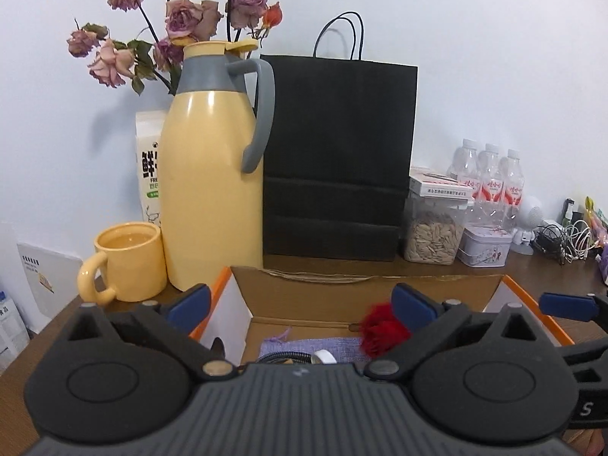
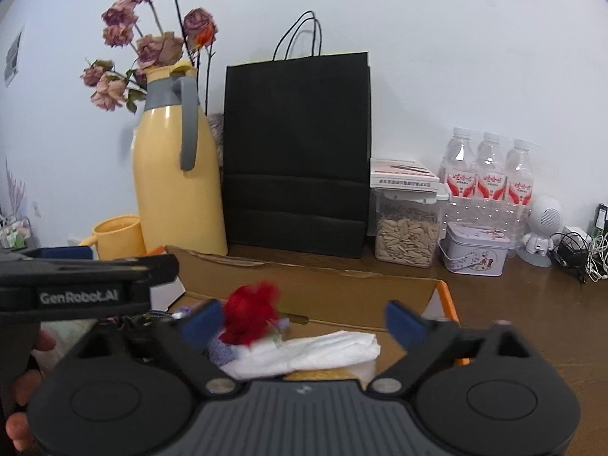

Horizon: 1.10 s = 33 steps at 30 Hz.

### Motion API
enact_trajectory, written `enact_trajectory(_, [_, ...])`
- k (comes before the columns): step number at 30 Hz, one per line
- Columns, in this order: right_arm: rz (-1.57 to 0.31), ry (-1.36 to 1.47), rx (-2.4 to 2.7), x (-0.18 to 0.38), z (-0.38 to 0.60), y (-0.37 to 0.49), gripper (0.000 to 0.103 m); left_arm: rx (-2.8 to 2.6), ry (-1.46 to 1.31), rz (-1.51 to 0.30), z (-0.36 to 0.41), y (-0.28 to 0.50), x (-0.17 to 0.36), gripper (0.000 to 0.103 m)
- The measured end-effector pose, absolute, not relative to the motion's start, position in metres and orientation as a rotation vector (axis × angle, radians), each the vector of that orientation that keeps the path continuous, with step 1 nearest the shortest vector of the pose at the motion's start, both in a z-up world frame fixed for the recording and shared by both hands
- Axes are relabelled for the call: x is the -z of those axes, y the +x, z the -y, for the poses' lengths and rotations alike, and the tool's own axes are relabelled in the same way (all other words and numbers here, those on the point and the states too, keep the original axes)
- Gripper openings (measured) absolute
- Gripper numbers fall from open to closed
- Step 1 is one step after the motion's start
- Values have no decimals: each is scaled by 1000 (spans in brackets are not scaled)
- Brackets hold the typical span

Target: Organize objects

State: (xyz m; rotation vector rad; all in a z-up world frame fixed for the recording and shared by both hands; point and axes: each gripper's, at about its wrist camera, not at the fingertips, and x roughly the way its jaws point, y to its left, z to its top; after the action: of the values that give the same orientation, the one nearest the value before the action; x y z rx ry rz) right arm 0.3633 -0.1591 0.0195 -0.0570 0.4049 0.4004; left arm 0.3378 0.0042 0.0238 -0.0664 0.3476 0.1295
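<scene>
Both tongs spread wide, nothing pinched: left tongs (image 1: 300, 300) and right tongs (image 2: 304, 323) hover side by side over the open cardboard box (image 2: 304, 277) on the desk (image 2: 513, 304). Box already holds a red fluffy thing (image 2: 250, 315), a purple cloth pouch (image 1: 311, 347), a folded white cloth (image 2: 315, 353) and what looks like a cable; rest of its contents hidden by the tongs. Judging by that, the small stuff is packed. Not yet sorted, if they count: yellow mug (image 1: 127, 262), yellow jug (image 1: 212, 174), black bag (image 1: 338, 159), seed jar (image 1: 433, 231), tin (image 1: 484, 250) and water bottles (image 1: 490, 178), all behind the box by the wall.
</scene>
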Motion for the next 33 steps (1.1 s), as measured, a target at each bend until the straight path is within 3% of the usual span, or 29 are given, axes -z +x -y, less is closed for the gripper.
enact_trajectory(2, [-415, -47, -407, -20, 161, 365, 103, -127, -63, -346, -3, 337, -24, 103])
enact_trajectory(18, [-418, 5, -432, -36, 168, 354, 103, -127, -72, -303, -10, 316, -43, 103])
enact_trajectory(33, [-333, -89, -369, -77, 172, 268, 103, -108, -81, -237, -21, 221, -86, 103])
